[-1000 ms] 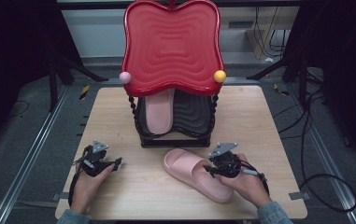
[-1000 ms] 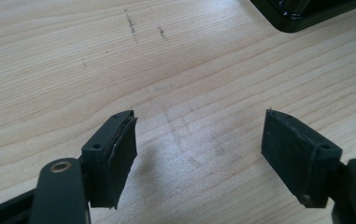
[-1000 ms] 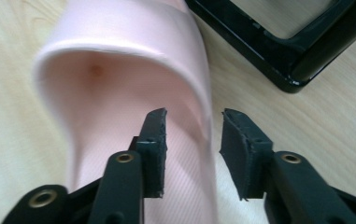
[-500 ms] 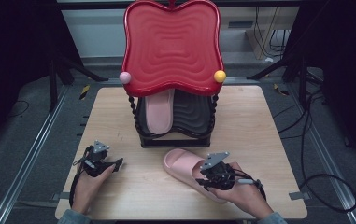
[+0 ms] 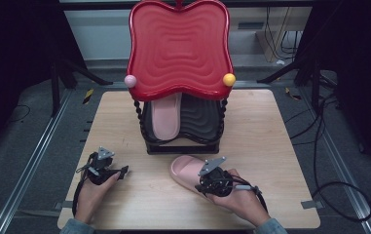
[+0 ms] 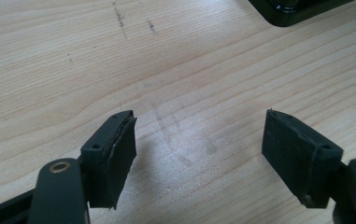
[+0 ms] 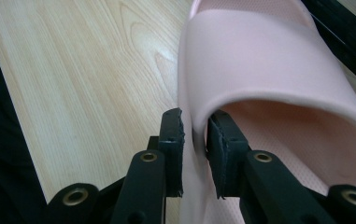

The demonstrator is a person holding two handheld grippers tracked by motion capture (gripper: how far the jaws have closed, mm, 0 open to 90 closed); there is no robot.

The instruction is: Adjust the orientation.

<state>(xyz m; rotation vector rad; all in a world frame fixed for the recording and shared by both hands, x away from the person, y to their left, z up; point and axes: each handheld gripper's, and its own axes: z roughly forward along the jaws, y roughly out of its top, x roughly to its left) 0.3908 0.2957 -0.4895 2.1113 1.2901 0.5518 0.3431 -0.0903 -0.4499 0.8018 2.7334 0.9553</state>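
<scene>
Nearest the person, at the front edge of the wooden table (image 5: 280, 146), both hands rest with a gripper in each. The right gripper (image 7: 194, 154) lies over the near end of a pink slipper (image 5: 185, 168), which sits flat on the table just in front of the rack. In the right gripper view one jaw stands outside the slipper's side wall and the other inside, under the strap, with the pink wall between them. The jaws have just been closing on that wall and now stand narrow around it; the inner pad seems to touch the rubber, while a thin gap still shows at the outer one, so a firm clamp cannot be told.

To the left, well apart from the slipper, the left gripper (image 5: 106, 170) rests low over bare wood. Its jaws stand wide apart with nothing between them, and the left gripper view shows plain table grain (image 6: 175, 70) and a dark corner of the rack's base at the top edge.

Farther back, in the middle of the table, stands a black shoe rack (image 5: 200, 122) with twisted posts. A second pink slipper (image 5: 166, 117) lies on its lower shelf, on the left side. Above it a red wavy tray (image 5: 179, 48) forms the top, with a pink ball (image 5: 130, 81) at its left corner and a yellow ball (image 5: 229, 79) at its right.
</scene>
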